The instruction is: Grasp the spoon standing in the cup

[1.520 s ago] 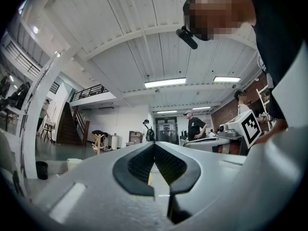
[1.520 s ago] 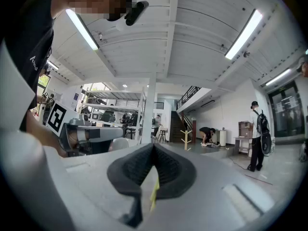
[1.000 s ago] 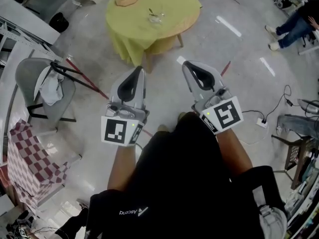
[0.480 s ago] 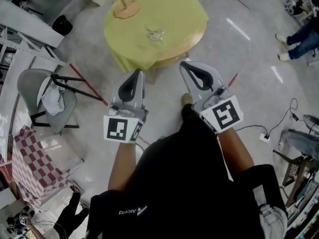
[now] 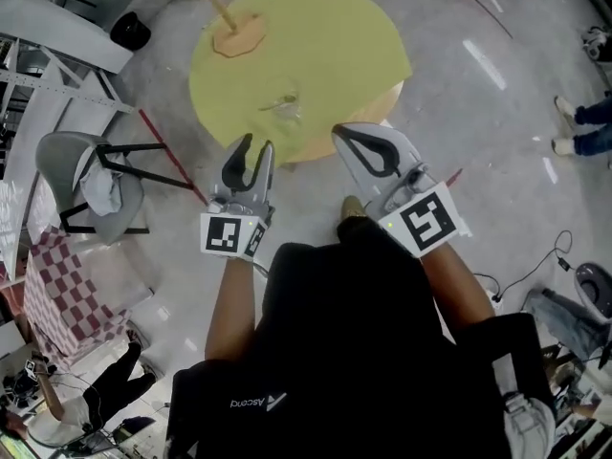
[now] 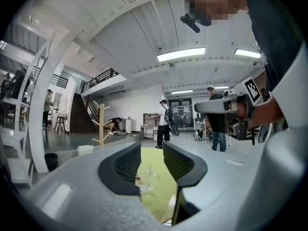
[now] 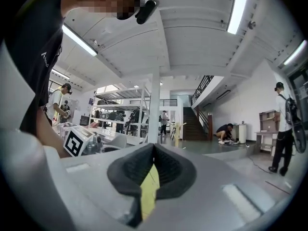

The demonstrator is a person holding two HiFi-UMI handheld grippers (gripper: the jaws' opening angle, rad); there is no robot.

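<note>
At the far left, off the table, a red-and-white checked cover (image 5: 53,299) lies over something low, and just beyond it stands a grey chair (image 5: 62,151) with a pale cloth (image 5: 100,185) bunched on its seat. The round table (image 5: 335,27), draped in yellow, fills the upper middle of the head view. A wooden stand (image 5: 234,38) with an eight-sided base sits at its far left edge. The left gripper (image 5: 256,146) is held off the table's near edge, short of the cloth, and its jaws are opening. The left gripper view shows the ribbed pads apart around an open gap (image 6: 152,150), with nothing between them. The clear glass cup (image 5: 284,113) stands on the cloth just inside the near edge, left of its middle, well ahead of those jaws and in line with the gap (image 6: 147,174). The spoon (image 5: 275,101) shows only as a thin handle leaning out of the cup to the left. To the right, the right gripper (image 5: 340,131) reaches to the same near edge, its two fingers pressed together at the tips (image 7: 154,147) and pinching nothing. At the far right edge, a bystander's legs (image 5: 593,113) show on the grey floor.
</note>
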